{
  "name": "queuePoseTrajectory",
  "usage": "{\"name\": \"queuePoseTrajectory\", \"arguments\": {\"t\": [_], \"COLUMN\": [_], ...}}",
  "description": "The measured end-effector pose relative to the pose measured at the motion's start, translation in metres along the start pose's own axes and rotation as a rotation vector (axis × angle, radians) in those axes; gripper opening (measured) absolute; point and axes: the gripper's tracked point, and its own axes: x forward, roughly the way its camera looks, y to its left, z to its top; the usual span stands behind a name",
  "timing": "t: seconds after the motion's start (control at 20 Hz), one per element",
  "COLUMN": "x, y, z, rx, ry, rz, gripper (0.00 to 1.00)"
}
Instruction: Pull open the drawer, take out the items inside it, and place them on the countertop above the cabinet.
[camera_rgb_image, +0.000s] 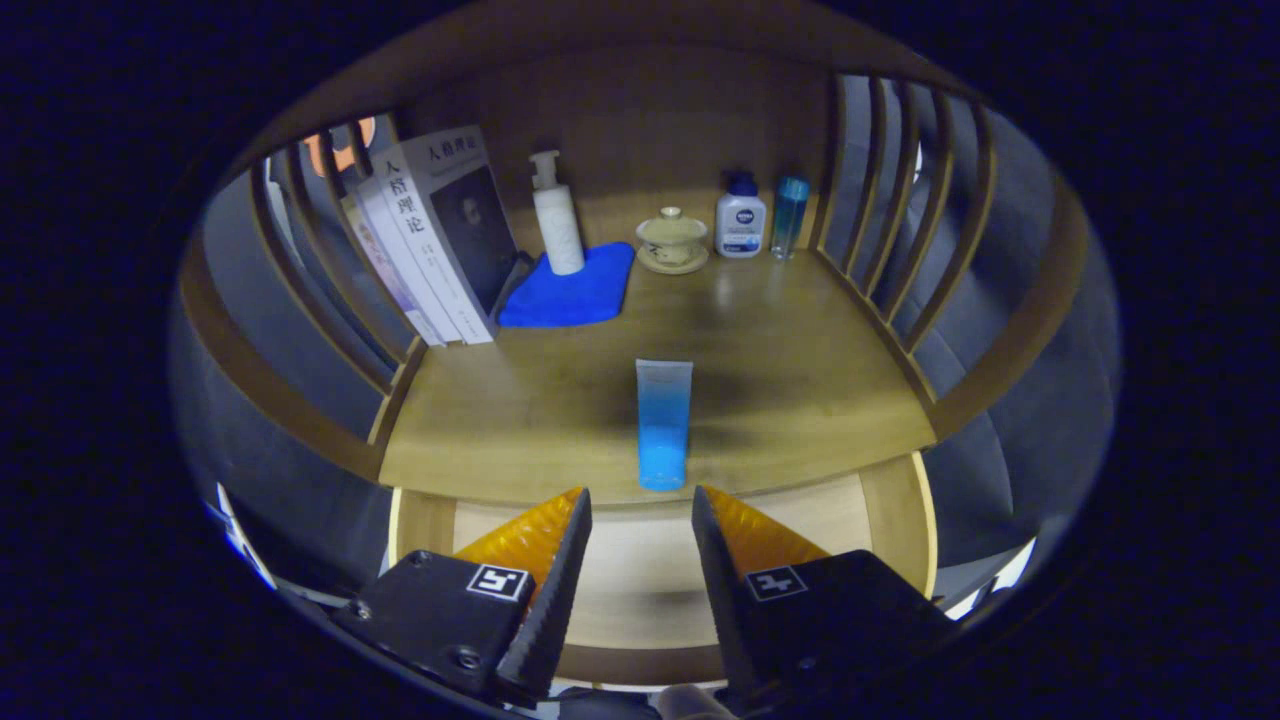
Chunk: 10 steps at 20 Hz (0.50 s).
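Presently, in the gripper view, the gripper (640, 500) hangs with jaws parted and holding nothing, poised above the open drawer (640, 560), whose visible floor looks bare. Just ahead of the fingertips, a blue tube (664, 425) stands on the countertop (800, 380) near its front edge, evidently set down clear. Beyond stand books (440, 240), a blue cloth (572, 288), a pump bottle (556, 215) and a lidded cup (672, 240).

"人格理论" on two books (440, 235), other labels illegible
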Motion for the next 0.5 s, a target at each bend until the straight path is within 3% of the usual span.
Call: {"name": "queuePoseTrajectory", "arguments": {"t": [0.1, 0.2, 0.5], "x": [-0.016, -0.029, -0.078], "y": [-0.002, 0.001, 0.002], "z": [-0.015, -0.031, -0.064], "rx": [-0.017, -0.009, 0.021], "ry": [-0.038, -0.082, -0.264], "rz": [0.004, 0.026, 0.127], "gripper": [0.72, 0.82, 0.80]}}
